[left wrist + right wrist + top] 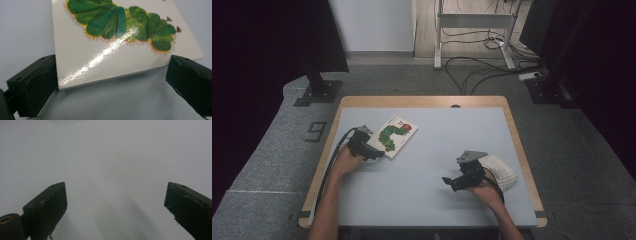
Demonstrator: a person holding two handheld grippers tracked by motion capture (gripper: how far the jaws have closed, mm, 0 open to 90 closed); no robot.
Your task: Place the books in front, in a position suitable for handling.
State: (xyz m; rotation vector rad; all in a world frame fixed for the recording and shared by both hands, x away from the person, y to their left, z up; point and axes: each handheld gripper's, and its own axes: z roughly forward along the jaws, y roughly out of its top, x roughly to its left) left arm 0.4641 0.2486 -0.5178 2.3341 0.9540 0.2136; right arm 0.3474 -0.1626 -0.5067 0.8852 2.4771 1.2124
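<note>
Pale table bears glossy white book with green caterpillar.

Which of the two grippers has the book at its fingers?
The left gripper: its open fingers stand at the near edge of the caterpillar book. The right gripper faces bare table.

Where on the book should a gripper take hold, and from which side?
Grip the book at its near corner, coming in low from the person's side, probably. It lies flat on the table, so only the thin edge offers purchase. The open left gripper already straddles that near edge.
</note>
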